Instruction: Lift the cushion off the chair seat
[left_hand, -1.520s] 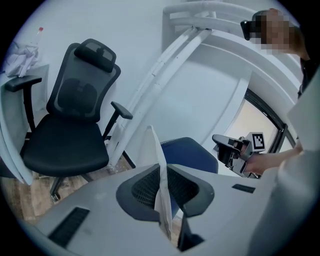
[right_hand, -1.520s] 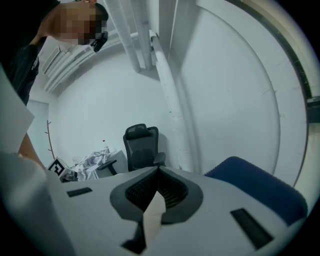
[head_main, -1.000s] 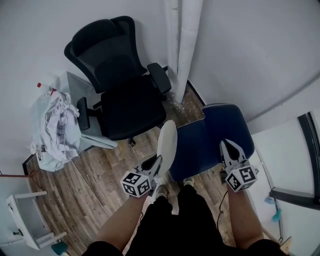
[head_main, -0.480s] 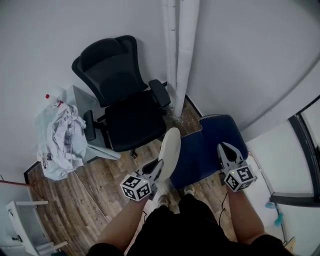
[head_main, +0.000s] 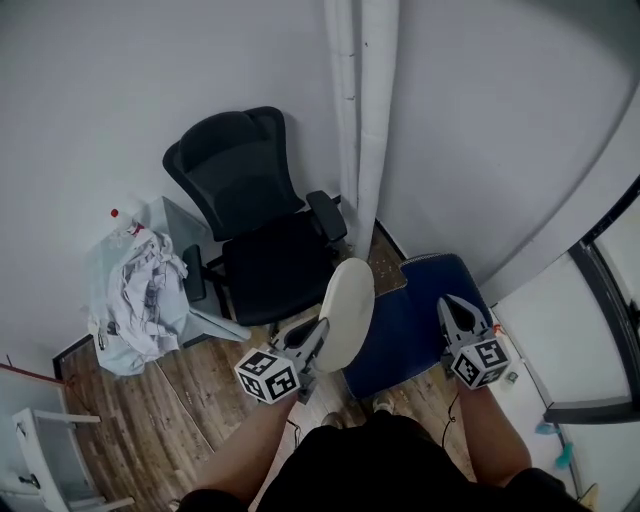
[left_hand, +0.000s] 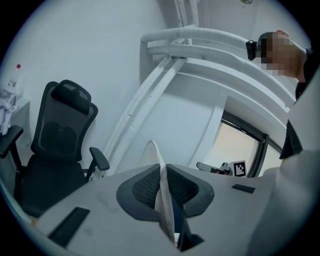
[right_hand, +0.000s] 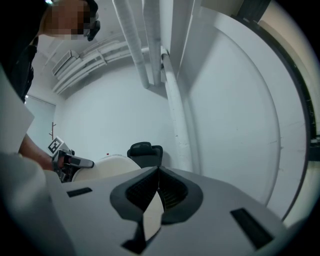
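The cushion (head_main: 420, 312) is dark blue on top and cream underneath (head_main: 347, 312). It hangs in the air between my two grippers, above the wooden floor and my legs, with its left side tipped up so the cream face shows. My left gripper (head_main: 312, 340) is shut on the cushion's left edge (left_hand: 162, 200). My right gripper (head_main: 455, 315) is shut on the right edge (right_hand: 152, 212). The black office chair (head_main: 260, 240) stands to the left, apart from the cushion, its seat bare.
White pipes (head_main: 360, 120) run up the wall corner behind the cushion. A grey side table (head_main: 175, 225) left of the chair carries crumpled white cloth (head_main: 135, 295) and a red-capped bottle (head_main: 118, 215). A white stool (head_main: 40, 450) is at bottom left; a dark window frame (head_main: 600, 300) at right.
Both grippers have risen with the cushion between them. The left side came up more, so the cream underside stands steeper and higher against the black chair.
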